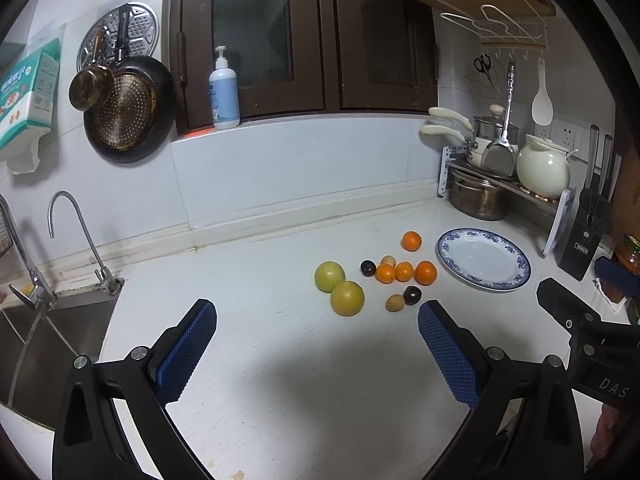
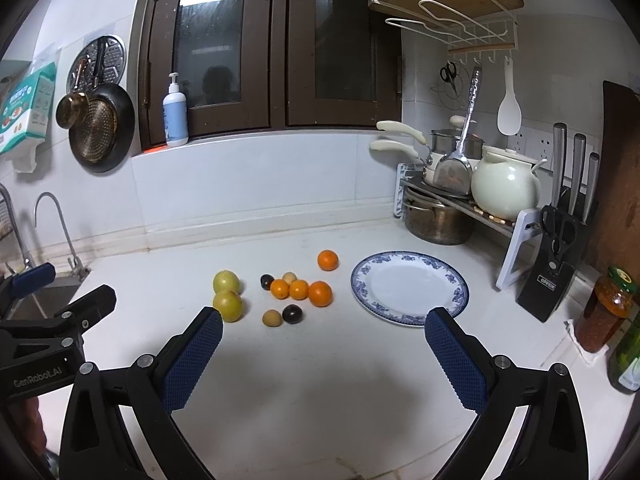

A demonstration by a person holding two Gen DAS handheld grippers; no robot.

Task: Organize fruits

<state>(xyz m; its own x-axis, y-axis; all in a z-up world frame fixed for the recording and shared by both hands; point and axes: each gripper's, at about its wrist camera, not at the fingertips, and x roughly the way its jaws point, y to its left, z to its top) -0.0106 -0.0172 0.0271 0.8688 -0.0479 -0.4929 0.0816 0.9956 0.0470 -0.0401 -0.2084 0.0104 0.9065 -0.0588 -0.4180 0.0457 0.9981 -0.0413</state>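
Fruits (image 2: 280, 290) loose beside plate (image 2: 408, 284), right tool (image 1: 576, 312) cropped at frame edge

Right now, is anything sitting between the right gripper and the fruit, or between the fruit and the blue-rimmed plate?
Nothing visible blocks either path. Only bare counter lies between the open right gripper and the fruit cluster. The plate sits empty beside the nearest orange, with a clear gap between them.

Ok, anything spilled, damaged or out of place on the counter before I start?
Nothing spilled or broken. The fruits lie loose on the counter beside the empty plate, which sits flat.
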